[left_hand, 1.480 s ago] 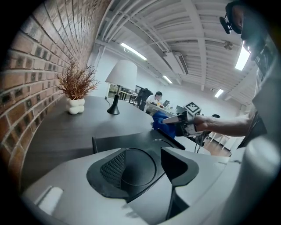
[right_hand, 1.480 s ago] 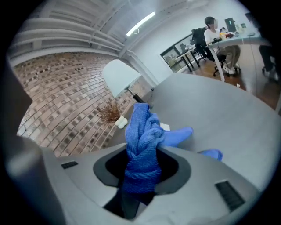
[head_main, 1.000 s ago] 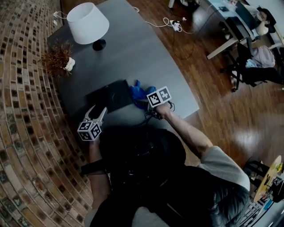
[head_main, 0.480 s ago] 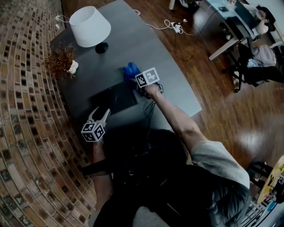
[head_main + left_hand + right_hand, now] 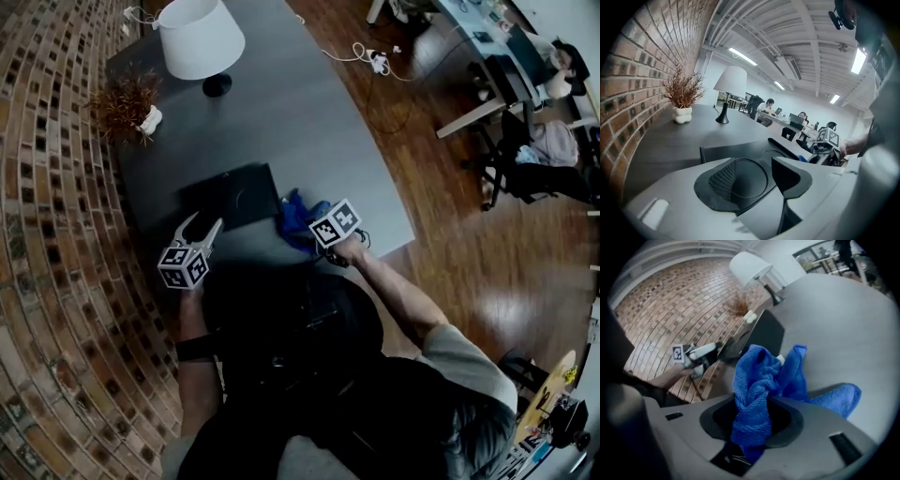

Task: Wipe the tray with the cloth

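The black tray lies on the dark grey table, just past my left gripper. That gripper hovers at the tray's near left corner with its jaws open and empty; in the left gripper view the tray shows beyond the left gripper. My right gripper is shut on the blue cloth, which bunches on the table beside the tray's right edge. In the right gripper view, the cloth is pinched in the right gripper and trails right, with the tray ahead.
A white lamp and a dried plant in a white vase stand at the table's far end. A brick wall runs along the left. The table's right edge drops to wooden floor with cables; desks and seated people lie beyond.
The right gripper swept the cloth away to the tray's far right corner, then came back toward me beside the tray's right edge. The left gripper has stayed put.
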`<act>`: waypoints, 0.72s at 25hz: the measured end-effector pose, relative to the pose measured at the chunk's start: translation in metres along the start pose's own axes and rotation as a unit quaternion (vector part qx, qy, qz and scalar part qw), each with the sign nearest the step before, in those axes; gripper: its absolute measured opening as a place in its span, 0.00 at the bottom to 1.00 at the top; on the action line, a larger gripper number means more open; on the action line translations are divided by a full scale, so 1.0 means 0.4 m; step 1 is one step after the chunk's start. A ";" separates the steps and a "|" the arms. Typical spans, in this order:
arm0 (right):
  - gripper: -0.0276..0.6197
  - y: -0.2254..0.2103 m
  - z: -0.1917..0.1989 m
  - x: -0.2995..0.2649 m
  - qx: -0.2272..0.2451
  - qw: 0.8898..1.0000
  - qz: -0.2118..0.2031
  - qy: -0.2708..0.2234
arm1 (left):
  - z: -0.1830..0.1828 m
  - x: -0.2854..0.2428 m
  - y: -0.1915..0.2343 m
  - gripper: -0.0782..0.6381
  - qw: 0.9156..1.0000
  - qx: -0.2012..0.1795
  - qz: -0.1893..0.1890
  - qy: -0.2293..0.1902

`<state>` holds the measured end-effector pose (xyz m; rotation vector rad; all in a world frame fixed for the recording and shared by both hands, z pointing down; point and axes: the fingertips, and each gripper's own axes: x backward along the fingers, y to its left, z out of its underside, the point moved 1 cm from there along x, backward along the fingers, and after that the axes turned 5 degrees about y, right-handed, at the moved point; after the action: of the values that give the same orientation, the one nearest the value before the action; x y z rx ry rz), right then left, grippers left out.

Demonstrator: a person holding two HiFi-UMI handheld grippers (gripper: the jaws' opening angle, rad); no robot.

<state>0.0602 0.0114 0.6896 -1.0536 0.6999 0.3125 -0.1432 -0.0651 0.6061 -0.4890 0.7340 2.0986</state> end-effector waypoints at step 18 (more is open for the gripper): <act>0.25 -0.119 -0.552 -0.011 0.187 0.974 0.123 0.036 | 0.136 0.038 -0.044 0.46 0.905 0.394 0.076 -0.141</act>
<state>0.0001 -0.2041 0.6573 -0.6223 0.9176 0.3415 -0.1419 -0.0125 0.6326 0.3211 1.3693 1.7476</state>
